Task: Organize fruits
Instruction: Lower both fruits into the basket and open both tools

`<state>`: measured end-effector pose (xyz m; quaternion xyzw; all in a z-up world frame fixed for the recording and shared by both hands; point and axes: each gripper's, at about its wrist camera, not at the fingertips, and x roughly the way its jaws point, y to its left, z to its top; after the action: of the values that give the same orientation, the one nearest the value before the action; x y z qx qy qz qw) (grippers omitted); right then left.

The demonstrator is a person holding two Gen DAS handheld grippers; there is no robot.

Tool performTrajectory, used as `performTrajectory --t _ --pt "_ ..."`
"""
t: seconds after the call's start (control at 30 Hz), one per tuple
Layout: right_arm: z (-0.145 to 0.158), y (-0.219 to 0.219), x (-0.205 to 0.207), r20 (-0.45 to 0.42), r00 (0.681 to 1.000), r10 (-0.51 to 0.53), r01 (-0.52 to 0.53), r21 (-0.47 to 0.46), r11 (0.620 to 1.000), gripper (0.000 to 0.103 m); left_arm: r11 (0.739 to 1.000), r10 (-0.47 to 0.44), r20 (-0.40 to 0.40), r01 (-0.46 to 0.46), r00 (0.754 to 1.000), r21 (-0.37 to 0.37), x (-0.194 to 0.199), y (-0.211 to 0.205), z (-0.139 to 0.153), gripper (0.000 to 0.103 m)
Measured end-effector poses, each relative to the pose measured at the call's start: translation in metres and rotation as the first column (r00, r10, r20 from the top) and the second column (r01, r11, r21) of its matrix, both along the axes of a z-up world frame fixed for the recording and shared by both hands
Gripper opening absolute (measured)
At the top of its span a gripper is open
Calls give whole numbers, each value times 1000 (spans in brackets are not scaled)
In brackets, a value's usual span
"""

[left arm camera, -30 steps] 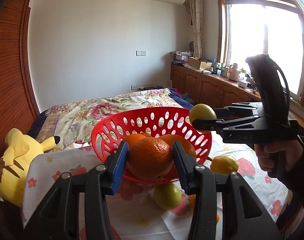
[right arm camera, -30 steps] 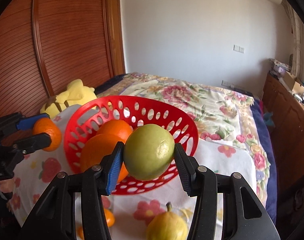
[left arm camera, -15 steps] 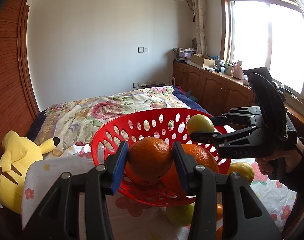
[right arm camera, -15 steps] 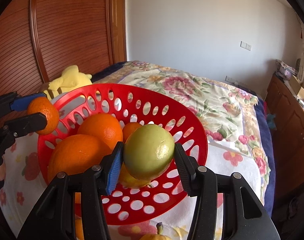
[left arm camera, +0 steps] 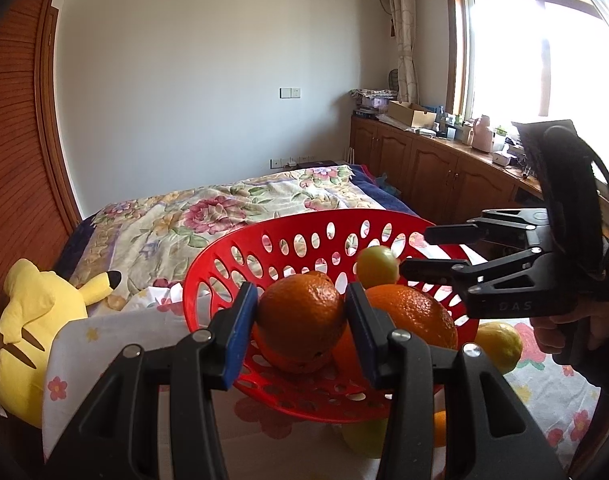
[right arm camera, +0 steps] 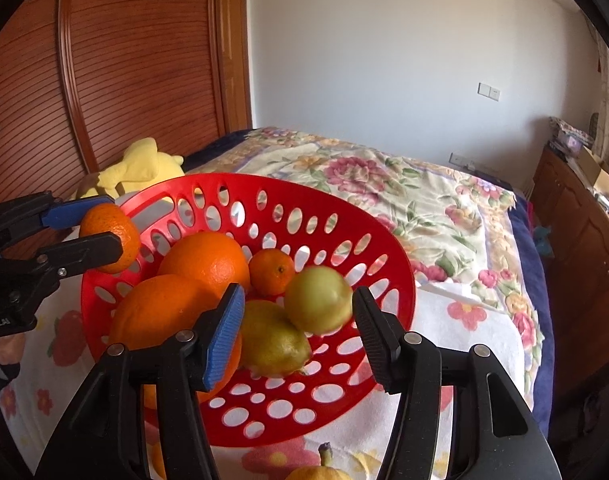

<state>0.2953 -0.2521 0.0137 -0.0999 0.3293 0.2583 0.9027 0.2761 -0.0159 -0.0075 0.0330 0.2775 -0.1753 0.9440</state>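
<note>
The only writing that can be read is "DAS", moulded on the black body of the right gripper [left arm camera: 414, 254] as the left wrist view shows it; a white label on the left gripper's body in the right wrist view is too small to read.

The red basket [right arm camera: 388, 280] is a round, shallow bowl with oval holes, tilted so its open side faces the cameras. It stands on a floral cloth [right arm camera: 476, 320] spread over the surface, with a bed [left arm camera: 232, 208] behind it and a yellow plush toy [left arm camera: 36, 320] to the left.

The left gripper [left arm camera: 300, 320] is closed on an orange [left arm camera: 300, 326], its 2 fingers pressing the fruit's sides above the near part of the basket.

The right gripper's fingers are opening. A green fruit [right arm camera: 318, 300], blurred and roundish, sits between them without touching either pad, over the basket's bowl.

Inside the basket lie 2 large oranges [right arm camera: 206, 260], 1 small mandarin [right arm camera: 271, 272] with its stem dimple facing up toward the camera, and a yellow-green pear [right arm camera: 274, 340] whose long axis runs from upper left to lower right.

Outside, a yellow fruit [left arm camera: 500, 344] rests on the cloth just beside the basket's right edge.
</note>
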Motion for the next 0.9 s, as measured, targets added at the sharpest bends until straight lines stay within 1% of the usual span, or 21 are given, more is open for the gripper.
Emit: performTrajectory --t 0.13,0.33,0.43,0.53,0.77,0.9 --pt "4 -8 -5 9 1000 -14 13 20 1000 60 1000 2 -17 -2 1000 -6 8 -1 0 45" --pt "9 -17 -12 27 999 -16 15 37 999 60 1000 -19 -34 19 999 -8 25 -11 7 45" --pt "10 -20 -14 30 999 -15 14 42 999 61 1000 -27 -45 27 999 -4 32 -19 7 45" --pt "10 -22 -17 36 999 -12 11 39 999 61 999 -29 -60 30 998 16 37 -26 4 46" --pt "11 -27 -21 45 999 -11 9 43 999 61 999 -37 -47 38 998 13 39 -35 7 46" --pt "10 -30 -22 41 999 -15 12 53 999 61 999 -33 -35 34 999 39 40 -40 9 46"
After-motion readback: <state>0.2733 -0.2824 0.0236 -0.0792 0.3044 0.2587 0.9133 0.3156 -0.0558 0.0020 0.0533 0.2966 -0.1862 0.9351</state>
